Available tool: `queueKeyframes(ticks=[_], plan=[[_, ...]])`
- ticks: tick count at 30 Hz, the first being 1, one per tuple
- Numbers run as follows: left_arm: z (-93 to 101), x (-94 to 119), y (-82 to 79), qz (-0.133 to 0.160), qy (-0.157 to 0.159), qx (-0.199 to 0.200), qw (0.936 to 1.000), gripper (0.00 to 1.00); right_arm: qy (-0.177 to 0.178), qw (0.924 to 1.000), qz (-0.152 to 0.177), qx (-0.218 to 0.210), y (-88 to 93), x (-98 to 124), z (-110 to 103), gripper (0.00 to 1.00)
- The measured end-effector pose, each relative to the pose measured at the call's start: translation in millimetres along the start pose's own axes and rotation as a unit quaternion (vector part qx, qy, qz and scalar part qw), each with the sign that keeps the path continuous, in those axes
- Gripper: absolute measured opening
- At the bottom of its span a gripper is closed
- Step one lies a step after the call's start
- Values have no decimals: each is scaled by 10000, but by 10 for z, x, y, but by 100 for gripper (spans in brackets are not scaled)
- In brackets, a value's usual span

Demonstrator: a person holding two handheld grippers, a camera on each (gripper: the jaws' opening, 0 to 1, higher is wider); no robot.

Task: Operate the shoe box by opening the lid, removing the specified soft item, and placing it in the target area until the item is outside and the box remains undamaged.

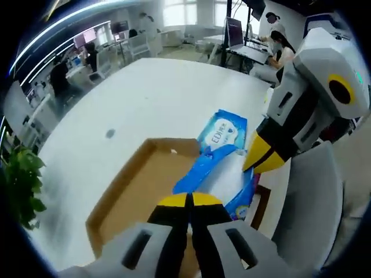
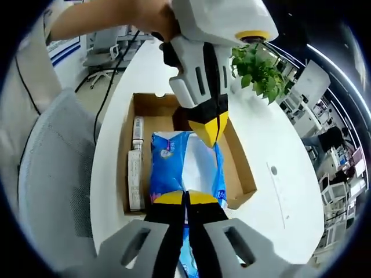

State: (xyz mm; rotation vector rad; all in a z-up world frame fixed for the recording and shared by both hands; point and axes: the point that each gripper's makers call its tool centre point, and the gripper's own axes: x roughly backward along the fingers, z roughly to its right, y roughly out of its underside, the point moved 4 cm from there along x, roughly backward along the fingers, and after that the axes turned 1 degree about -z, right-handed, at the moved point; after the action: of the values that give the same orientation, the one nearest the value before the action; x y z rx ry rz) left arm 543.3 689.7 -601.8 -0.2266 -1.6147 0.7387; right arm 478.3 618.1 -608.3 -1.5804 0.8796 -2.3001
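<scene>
Treat the wipes pack (image 2: 168, 162) as light, soft and slick: a blue film pouch, likely to sag between two holds and to slip from a shallow pinch. Grip at the sealed end seams, not the bulging middle; avoid dragging across the cardboard walls of the shoe box (image 2: 240, 174). Located over the open box, long axis from 12 to 6 o'clock in the right gripper view, near end past the near wall. Right claw (image 2: 185, 197) closed, apparently pinching that near end at 6 o'clock. Left claw (image 2: 210, 132) closed too, tips on the far end at 12 o'clock, seemingly holding it. Right gripper view: adds the box interior, with small cartons (image 2: 135, 168) along the 9 o'clock wall, and a plant (image 2: 261, 69) at 1 o'clock. Left gripper view: adds open white table (image 1: 156, 98) toward 12 o'clock, usable as a target area.
</scene>
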Motion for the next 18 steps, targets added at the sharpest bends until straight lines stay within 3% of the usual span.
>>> queueKeyframes(ticks=[18], plan=[[347, -245, -532, 130, 410, -351, 9985, 0, 184, 9991, -353, -164, 495, 432, 134, 0]])
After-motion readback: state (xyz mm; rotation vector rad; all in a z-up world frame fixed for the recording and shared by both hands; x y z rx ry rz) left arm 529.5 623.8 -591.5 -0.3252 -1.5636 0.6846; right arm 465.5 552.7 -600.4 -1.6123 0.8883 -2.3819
